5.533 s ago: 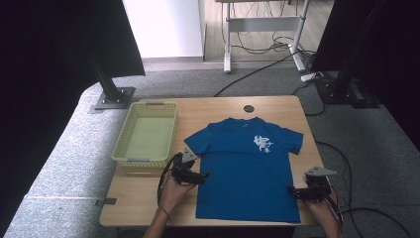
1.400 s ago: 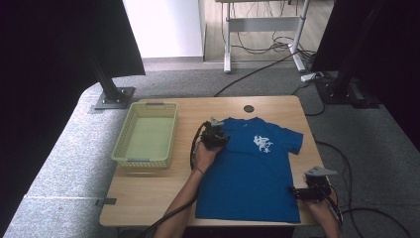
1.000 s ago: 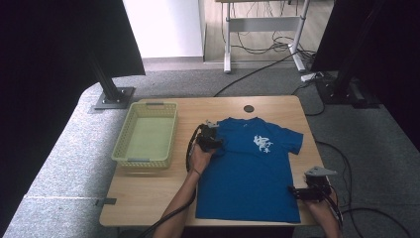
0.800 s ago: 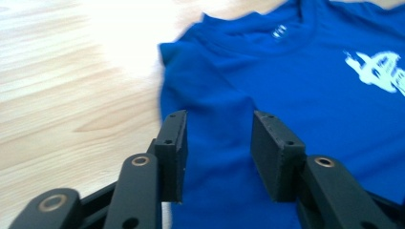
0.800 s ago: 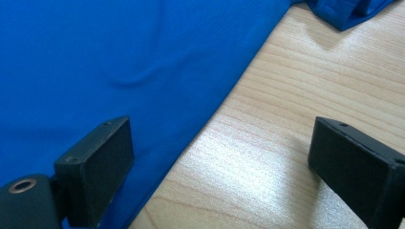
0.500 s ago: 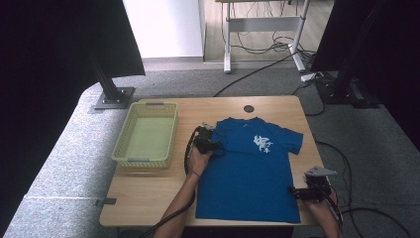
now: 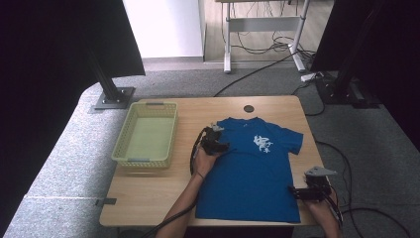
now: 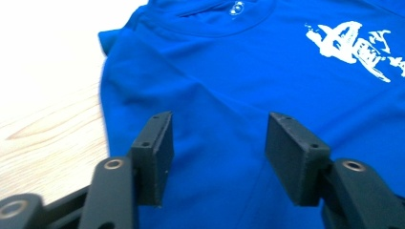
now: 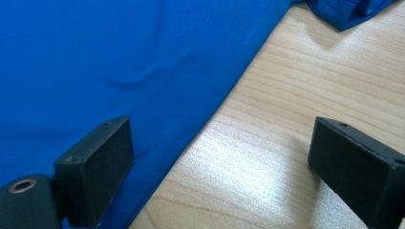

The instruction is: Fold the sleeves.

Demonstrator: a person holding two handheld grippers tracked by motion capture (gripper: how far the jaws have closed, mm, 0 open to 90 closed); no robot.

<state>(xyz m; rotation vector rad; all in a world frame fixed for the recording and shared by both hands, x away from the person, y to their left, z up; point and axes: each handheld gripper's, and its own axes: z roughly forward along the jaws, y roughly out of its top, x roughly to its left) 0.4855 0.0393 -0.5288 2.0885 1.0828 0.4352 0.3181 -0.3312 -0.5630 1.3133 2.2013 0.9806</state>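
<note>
Blue shirt (image 7: 252,168) lies flat; left gripper (image 8: 217,143), jaws released, hovers near its 10 o'clock shoulder. Right gripper (image 9: 217,162) gapes astride the 4 o'clock hem. Pinch one layer only.

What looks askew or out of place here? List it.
Little stands out. The blue T-shirt lies flat, front up, but its left sleeve is tucked in rather than spread like the other one. The yellow basket sits square. Left gripper and right gripper are open.
</note>
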